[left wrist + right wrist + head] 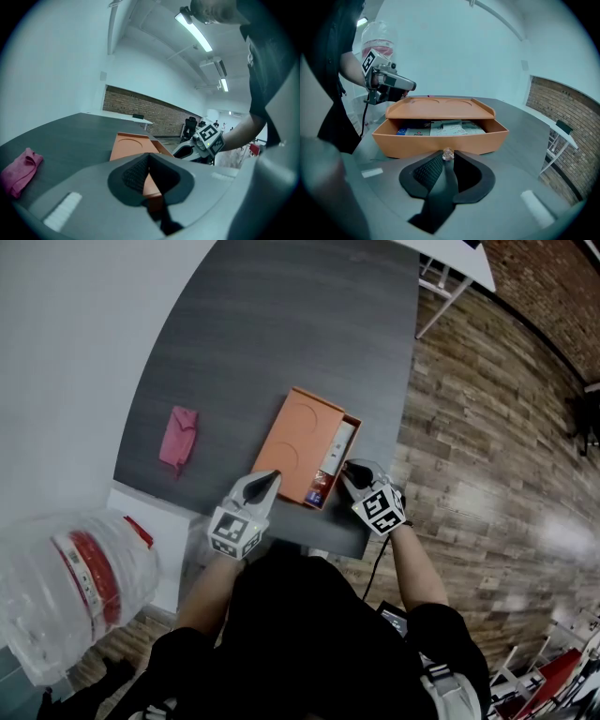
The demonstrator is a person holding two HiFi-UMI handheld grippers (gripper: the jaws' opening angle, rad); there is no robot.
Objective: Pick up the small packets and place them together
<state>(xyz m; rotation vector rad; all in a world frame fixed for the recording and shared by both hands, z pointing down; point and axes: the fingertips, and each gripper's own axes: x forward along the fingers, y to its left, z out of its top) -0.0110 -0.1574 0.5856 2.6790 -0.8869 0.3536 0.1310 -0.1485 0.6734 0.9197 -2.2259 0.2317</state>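
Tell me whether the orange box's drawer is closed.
No, the drawer stands pulled out, packets showing inside, its knob pinched by the right gripper.

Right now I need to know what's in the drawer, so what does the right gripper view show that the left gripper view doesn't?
Only the right gripper view: the open drawer with small packets inside, and the right gripper shut on its clear knob. Only the left gripper view: the pink cloth. Both: the orange box with its recessed top, and the dark table.
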